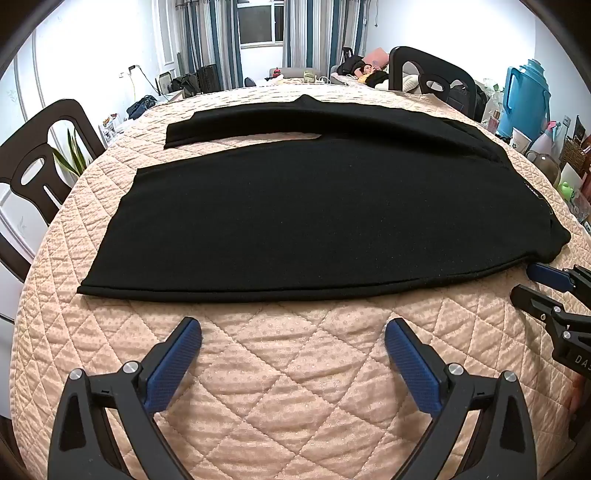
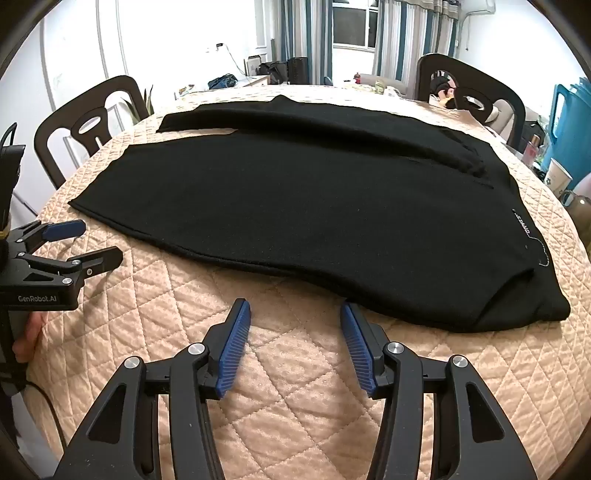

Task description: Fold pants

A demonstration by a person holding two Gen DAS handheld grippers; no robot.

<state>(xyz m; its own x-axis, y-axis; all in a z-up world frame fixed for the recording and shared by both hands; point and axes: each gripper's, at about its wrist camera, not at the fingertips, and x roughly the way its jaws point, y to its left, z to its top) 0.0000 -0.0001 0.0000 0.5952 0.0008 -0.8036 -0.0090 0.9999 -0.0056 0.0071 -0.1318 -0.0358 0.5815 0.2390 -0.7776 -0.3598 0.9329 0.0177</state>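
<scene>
Black pants (image 1: pixel 306 214) lie flat on the quilted peach table cover (image 1: pixel 295 387), waist at the right, two legs running left with a gap between them at the far side. They also show in the right wrist view (image 2: pixel 295 214). My left gripper (image 1: pixel 293 332) is open and empty, just short of the near leg's edge. My right gripper (image 2: pixel 295 314) is open and empty, near the pants' near edge by the waist. In the left wrist view the right gripper (image 1: pixel 532 284) shows at the right, by the waist corner. In the right wrist view the left gripper (image 2: pixel 92 240) shows at the left.
Dark chairs stand at the left (image 1: pixel 33 162) and at the far right (image 1: pixel 432 74) of the table. A blue jug (image 1: pixel 524 96), a paper cup (image 1: pixel 521 140) and several small items crowd the right edge. A window with curtains (image 1: pixel 258 22) is behind.
</scene>
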